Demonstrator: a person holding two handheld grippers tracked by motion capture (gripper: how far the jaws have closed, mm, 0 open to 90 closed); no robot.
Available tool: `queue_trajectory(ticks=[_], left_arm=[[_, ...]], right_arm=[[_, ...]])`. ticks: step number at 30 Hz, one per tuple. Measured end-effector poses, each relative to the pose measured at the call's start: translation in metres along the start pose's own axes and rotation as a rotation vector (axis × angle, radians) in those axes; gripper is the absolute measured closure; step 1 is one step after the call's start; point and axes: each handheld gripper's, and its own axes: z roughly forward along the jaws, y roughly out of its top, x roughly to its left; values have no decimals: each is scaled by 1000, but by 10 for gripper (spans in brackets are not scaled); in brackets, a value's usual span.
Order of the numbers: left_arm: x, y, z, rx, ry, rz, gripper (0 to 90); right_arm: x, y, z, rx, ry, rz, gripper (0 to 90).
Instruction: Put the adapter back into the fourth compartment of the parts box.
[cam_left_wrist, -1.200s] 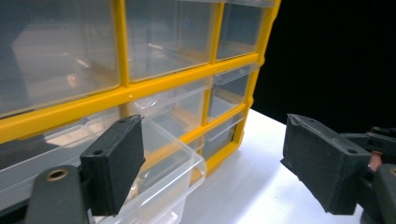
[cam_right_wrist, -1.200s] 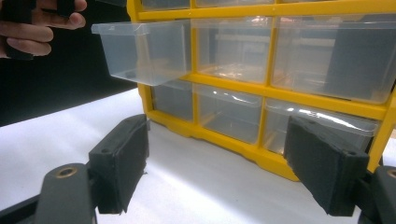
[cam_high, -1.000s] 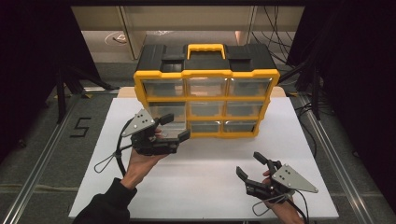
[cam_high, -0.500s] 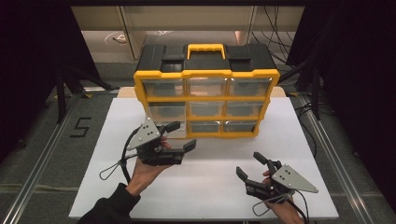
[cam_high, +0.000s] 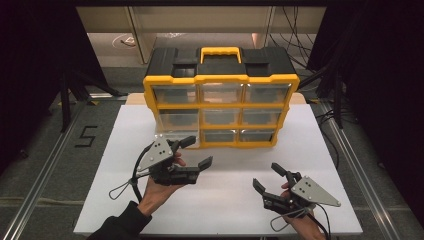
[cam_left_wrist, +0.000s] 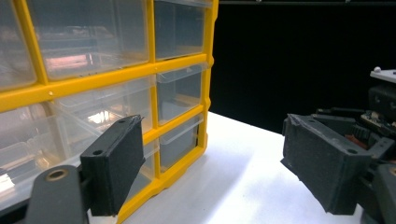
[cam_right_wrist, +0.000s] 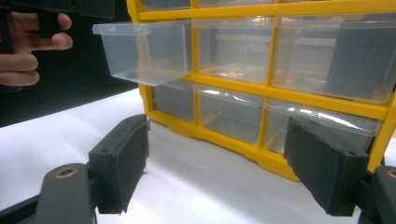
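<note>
Left gripper (cam_high: 192, 152) — jaws wide, tilted

We see the drawer cabinet (cam_high: 220, 107) standing on the table (cam_high: 310, 150), far side. One drawer (cam_right_wrist: 142, 49) in its middle row, left column, sticks out. Left gripper (cam_high: 196, 153) sits just in front of the cabinet's lower left; cabinet lies left of and beyond its jaws. Right gripper (cam_high: 270, 180) is well apart, nearer us; cabinet fills the space ahead of its jaws.
</note>
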Motion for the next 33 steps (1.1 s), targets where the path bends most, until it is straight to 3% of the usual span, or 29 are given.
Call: queue_trajectory(ticks=[18, 33], left_arm=[[-3, -16, -6, 10, -13, -2, 198], [-2, -23, -15, -15, 2, 2, 198]], right_arm=[[0, 0, 0, -1, 1, -1, 232], [1, 0, 0, 1, 4, -1, 232]])
